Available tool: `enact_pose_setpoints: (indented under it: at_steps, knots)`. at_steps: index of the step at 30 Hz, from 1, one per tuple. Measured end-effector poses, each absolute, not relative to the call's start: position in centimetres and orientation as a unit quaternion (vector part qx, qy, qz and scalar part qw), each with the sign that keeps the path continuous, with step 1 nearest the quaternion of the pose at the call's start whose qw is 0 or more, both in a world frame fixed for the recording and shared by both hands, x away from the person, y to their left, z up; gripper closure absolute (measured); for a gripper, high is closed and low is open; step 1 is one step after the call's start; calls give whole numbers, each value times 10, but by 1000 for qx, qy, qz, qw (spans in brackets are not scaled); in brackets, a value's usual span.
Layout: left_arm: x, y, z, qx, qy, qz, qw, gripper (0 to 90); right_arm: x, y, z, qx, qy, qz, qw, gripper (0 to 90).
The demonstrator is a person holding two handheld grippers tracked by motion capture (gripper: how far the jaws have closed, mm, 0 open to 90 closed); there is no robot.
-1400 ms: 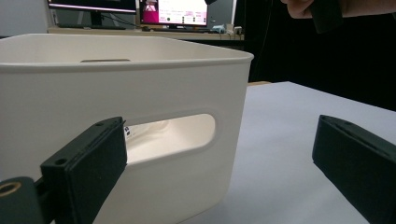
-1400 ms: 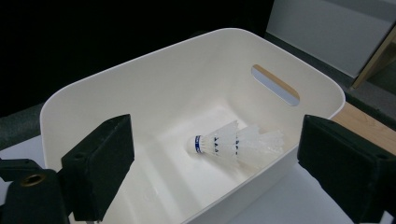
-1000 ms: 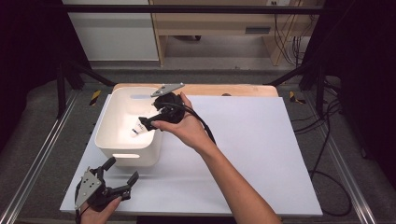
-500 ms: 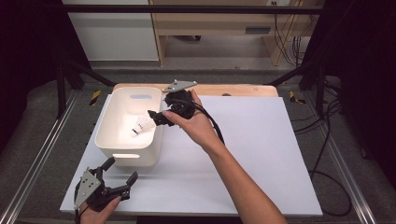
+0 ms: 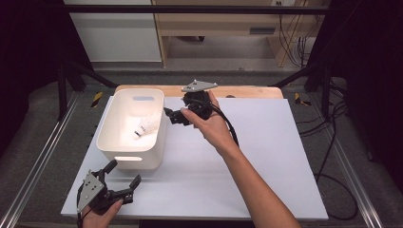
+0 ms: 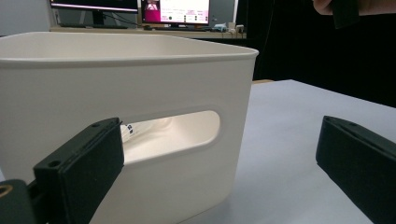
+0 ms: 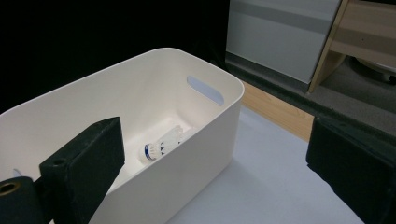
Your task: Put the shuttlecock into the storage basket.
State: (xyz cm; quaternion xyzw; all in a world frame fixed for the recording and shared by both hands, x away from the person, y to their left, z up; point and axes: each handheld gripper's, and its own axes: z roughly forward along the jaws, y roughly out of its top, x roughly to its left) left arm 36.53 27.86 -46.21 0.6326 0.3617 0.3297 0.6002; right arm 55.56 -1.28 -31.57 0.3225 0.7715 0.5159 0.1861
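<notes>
Left gripper (image 5: 110, 190) sits low at the near-left corner of the white surface (image 5: 266, 156), jaws wide apart w/ nothing between them. In the left gripper view its jaws face the near wall of the white bin (image 6: 140, 93); the handle slot (image 6: 173, 133) lies between the jaws, nearer the left one, and open surface runs ahead of the right jaw.

Bin stands on the surface's left side. A shuttlecock (image 7: 163, 142) lies on its side on the bin floor, approx. mid-bin, apart from the walls.

Right gripper (image 5: 178, 116) is held above the surface just beside the bin's right rim, jaws apart and empty. In the right gripper view the shuttlecock shows just right of its left jaw; bare surface and the wooden far edge (image 7: 275, 109) lie toward its right jaw.
</notes>
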Motion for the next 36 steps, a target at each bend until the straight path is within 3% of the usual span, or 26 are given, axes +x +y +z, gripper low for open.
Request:
enact_pose_setpoints:
  at_steps: [12, 36]
  knots:
    - [363, 279, -461, 629, 359, 330, 605, 10, 553, -27, -332, 330, 773, 506, 195, 49]
    - [363, 281, -461, 629, 359, 334, 603, 11, 544, -66, -331, 332, 762, 511, 221, 53]
